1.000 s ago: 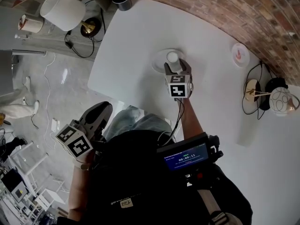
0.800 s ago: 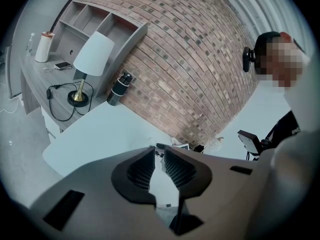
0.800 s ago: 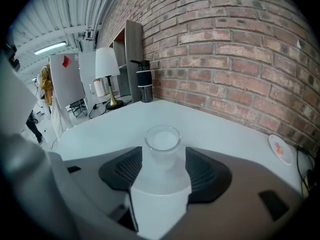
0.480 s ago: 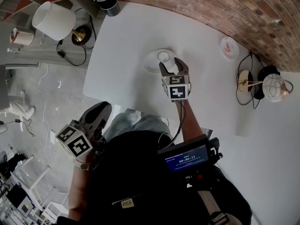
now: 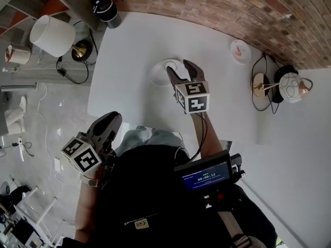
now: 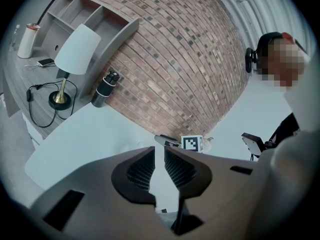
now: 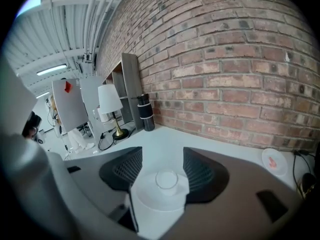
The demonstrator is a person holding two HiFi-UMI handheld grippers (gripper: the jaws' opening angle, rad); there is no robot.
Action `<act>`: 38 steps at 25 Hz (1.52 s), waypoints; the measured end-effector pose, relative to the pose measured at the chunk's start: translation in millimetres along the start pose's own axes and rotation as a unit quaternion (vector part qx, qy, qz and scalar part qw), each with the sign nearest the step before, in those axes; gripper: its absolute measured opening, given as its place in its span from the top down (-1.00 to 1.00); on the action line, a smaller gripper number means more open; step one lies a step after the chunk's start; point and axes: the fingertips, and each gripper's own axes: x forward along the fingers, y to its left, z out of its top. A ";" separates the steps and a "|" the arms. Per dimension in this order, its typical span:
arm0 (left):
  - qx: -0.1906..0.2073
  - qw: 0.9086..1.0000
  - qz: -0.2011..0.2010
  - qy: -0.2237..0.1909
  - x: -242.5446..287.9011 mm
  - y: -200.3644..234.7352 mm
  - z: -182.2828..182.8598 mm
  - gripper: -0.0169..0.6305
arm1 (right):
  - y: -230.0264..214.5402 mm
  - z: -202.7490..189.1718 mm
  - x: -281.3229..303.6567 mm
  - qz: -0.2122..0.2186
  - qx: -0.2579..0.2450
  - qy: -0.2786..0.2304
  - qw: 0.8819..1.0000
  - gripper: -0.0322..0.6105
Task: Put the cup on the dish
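Cup on the dish, right gripper (image 7: 162, 155) spread around it.
The cup (image 7: 166, 180) stands upright on the dish (image 7: 150, 205) on the white table (image 5: 134, 45), between the wide-apart jaws and touching neither. The left gripper (image 6: 159, 156) hangs off the table, its jaws almost pressed together, holding nothing.

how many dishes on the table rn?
2. The near dish, carrying the cup, sits at the open right tool; the far dish lies by the brick wall. None look hidden.
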 end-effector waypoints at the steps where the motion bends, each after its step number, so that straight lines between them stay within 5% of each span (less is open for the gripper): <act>1: 0.001 1.000 -0.002 0.000 1.4 -0.6 1.2 0.76 | 0.8 7.4 -4.0 0.001 -0.001 -0.007 1.000 0.10; 14: 0.026 0.997 -0.065 -0.009 32.5 -29.5 23.7 0.76 | 4.1 82.7 -65.7 0.005 -0.002 -0.092 0.996 0.10; 27: 0.042 0.990 -0.132 -0.013 64.8 -59.7 49.0 0.76 | 3.1 116.1 -120.9 -0.002 0.004 -0.136 0.991 0.11; 29: 0.046 0.989 -0.140 -0.011 69.5 -64.3 52.0 0.76 | 0.7 120.2 -130.0 -0.006 0.009 -0.145 0.989 0.30; 38: 0.058 0.984 -0.169 -0.008 86.7 -80.5 64.7 0.76 | -6.9 147.6 -174.6 -0.007 0.029 -0.204 0.979 0.41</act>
